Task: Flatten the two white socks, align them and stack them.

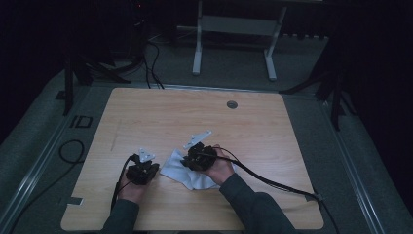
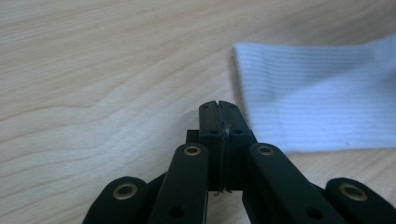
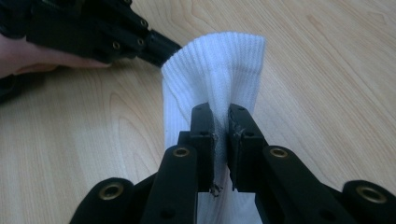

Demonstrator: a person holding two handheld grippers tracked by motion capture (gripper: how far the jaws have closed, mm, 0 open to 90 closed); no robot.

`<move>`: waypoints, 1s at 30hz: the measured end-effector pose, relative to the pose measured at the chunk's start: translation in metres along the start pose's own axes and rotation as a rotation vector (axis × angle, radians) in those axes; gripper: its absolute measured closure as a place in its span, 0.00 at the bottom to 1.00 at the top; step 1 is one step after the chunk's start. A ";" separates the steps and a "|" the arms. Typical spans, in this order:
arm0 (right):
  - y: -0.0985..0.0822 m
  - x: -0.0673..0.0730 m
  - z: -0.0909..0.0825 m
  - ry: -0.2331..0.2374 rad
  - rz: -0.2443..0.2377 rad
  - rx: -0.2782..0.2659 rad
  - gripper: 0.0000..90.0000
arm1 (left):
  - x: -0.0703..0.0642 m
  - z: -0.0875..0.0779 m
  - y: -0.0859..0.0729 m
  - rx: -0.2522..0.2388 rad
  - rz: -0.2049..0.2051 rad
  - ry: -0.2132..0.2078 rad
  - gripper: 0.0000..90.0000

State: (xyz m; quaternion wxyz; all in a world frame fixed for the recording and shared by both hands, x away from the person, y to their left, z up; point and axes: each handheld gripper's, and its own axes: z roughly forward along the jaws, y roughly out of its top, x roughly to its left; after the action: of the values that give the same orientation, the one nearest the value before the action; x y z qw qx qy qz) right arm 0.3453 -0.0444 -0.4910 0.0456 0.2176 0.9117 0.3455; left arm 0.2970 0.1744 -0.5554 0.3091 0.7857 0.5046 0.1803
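Two hand-held grippers and one white ribbed cloth (image 1: 187, 173) are counted in the high view, all on a single wooden worktop (image 1: 253, 126). The left hand-held gripper (image 1: 142, 171) sits just beside the cloth's left edge; the right hand-held gripper (image 1: 198, 158) sits on top of the cloth. Both work near the front of the worktop, left of its centre. The far half and the right side of the worktop are bare, apart from one round grommet (image 1: 232, 104) near the far edge. One cable (image 1: 272, 181) trails from the right hand-held gripper toward the front right corner.

Left gripper view: the left hand-held gripper (image 2: 218, 106) has its jaws pressed fully together with nothing between them. The cloth (image 2: 317, 102) lies to the right of the tips, its straight left edge just ahead and apart from them. Bare wood extends left and ahead.

Right gripper view: the right hand-held gripper (image 3: 221, 113) has its jaws nearly closed, pinching a raised fold of the cloth (image 3: 212, 60). The cloth's ribbed end lies ahead of the tips. The left hand-held gripper (image 3: 161, 46) points at that end from the upper left, close to its corner. Bare wood lies on both sides.
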 end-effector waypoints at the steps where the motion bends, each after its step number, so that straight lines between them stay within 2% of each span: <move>1: 0.000 0.000 0.000 0.005 0.003 -0.001 0.91 | -0.002 0.000 0.000 0.002 0.006 -0.007 1.00; 5: 0.000 0.002 0.004 0.019 0.013 -0.003 0.91 | -0.006 -0.001 -0.001 0.004 0.021 -0.019 1.00; 14: -0.002 -0.001 0.016 0.036 0.026 0.004 0.91 | -0.010 -0.001 -0.002 0.004 0.027 -0.032 1.00; 19: -0.007 -0.002 0.034 0.055 0.016 0.033 0.90 | -0.010 -0.001 -0.002 0.003 0.025 -0.035 1.00; 21: -0.008 -0.002 0.036 0.071 0.009 0.023 0.84 | -0.010 -0.001 -0.001 0.004 0.027 -0.035 1.00; 23: -0.008 -0.001 0.036 0.086 0.004 -0.002 0.67 | -0.010 -0.001 -0.002 0.003 0.024 -0.034 1.00; 24: -0.007 -0.002 0.035 0.082 0.009 -0.015 0.63 | -0.010 -0.001 -0.002 0.003 0.025 -0.034 1.00; 27: -0.003 -0.004 0.026 0.059 0.013 -0.043 0.58 | -0.010 -0.001 -0.002 0.004 0.026 -0.033 1.00; 30: -0.001 -0.006 0.017 0.017 -0.020 -0.035 0.55 | -0.009 -0.002 -0.001 0.009 0.028 -0.017 0.99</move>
State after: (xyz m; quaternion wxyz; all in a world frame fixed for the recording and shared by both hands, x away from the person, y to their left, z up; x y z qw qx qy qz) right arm 0.3543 -0.0377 -0.5046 0.0451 0.2047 0.9080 0.3629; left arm 0.2913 0.1669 -0.5546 0.3073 0.7955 0.4918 0.1756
